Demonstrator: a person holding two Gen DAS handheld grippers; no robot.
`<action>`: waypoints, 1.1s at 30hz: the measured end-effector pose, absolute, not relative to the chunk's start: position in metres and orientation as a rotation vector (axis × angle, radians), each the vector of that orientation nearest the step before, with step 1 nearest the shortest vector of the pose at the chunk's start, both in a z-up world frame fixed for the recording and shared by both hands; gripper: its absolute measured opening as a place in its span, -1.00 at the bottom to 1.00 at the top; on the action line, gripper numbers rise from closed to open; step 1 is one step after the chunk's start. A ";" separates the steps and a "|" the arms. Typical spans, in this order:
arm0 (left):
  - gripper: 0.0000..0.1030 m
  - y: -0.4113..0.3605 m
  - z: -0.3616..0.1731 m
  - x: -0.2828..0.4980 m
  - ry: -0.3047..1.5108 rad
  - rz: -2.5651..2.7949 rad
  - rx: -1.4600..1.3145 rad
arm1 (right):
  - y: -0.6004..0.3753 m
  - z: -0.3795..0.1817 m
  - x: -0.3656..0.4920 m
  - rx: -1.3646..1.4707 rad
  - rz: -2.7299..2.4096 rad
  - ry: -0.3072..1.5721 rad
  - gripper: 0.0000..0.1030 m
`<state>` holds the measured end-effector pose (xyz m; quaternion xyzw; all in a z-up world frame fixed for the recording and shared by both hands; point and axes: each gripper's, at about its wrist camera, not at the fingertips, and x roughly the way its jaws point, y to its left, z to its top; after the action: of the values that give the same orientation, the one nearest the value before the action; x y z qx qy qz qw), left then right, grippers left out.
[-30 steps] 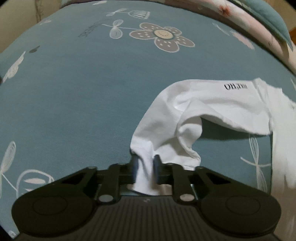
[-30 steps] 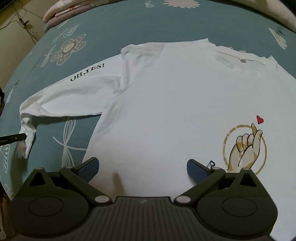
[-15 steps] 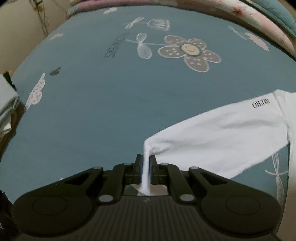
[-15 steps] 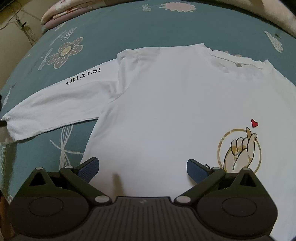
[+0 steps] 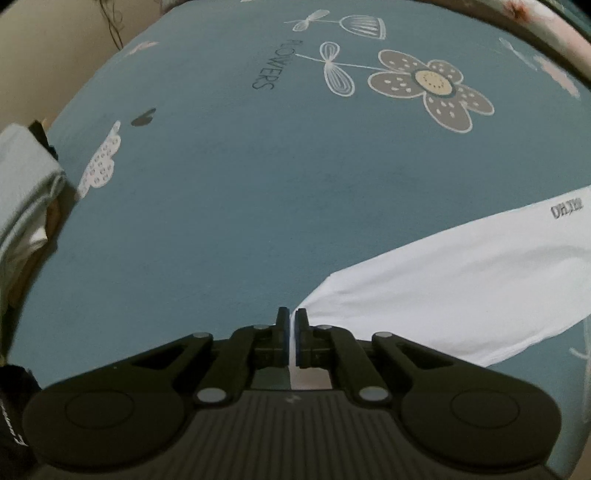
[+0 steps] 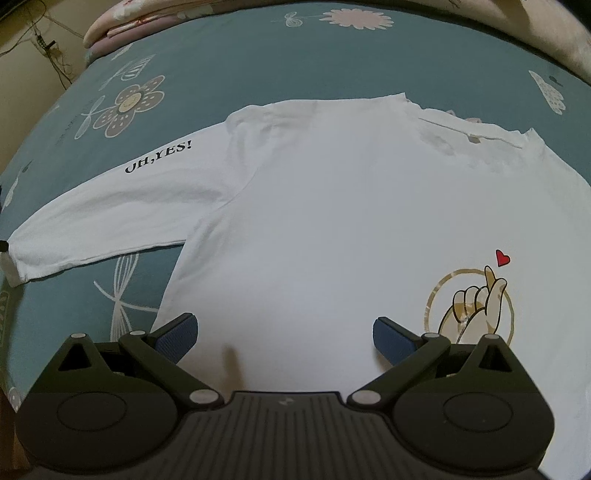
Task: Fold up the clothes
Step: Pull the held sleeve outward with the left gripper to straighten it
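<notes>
A white long-sleeved shirt (image 6: 332, 221) lies flat, front up, on the teal bedsheet (image 6: 229, 59), with a finger-heart print (image 6: 472, 306) at its lower right. Its left sleeve (image 6: 110, 221), lettered "UH,YES!", stretches out straight towards the bed's left side. In the left wrist view that sleeve (image 5: 461, 288) runs in from the right, and my left gripper (image 5: 291, 317) is shut on the thin edge of its cuff. My right gripper (image 6: 284, 332) hovers open over the lower part of the shirt's body, nothing between its fingers.
The flower-printed bedsheet (image 5: 258, 184) spreads wide beyond the sleeve. A pale folded cloth (image 5: 26, 192) sits off the bed's left edge. Pink bedding (image 6: 110, 26) is rolled along the far side, with a beige wall and cables behind.
The bunched sleeve has been drawn out straight and flat as my left gripper pulled its cuff away from the shirt's body. The pads have closed tighter on the cuff. The right gripper stayed put.
</notes>
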<state>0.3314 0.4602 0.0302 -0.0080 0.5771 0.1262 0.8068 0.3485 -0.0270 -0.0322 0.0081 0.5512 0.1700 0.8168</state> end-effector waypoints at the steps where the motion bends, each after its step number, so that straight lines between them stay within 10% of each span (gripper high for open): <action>1: -0.98 0.462 0.030 0.332 1.240 0.272 -0.029 | -0.027 -0.032 0.349 0.014 0.368 1.173 1.00; 9: -0.84 0.484 0.043 0.324 1.225 0.400 -0.037 | -0.030 -0.028 0.352 0.002 0.386 1.160 1.00; 15: -0.07 0.418 0.041 0.325 1.185 0.138 -0.045 | -0.027 -0.033 0.352 0.025 0.383 1.171 1.00; 33: -0.10 0.486 -0.011 0.297 1.073 0.481 -0.336 | -0.024 -0.039 0.354 0.037 0.376 1.186 1.00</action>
<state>0.2968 0.4865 -0.0111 -0.1576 0.5037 0.2260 0.8187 0.3537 -0.0238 -0.0393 0.0173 0.5555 0.1763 0.8124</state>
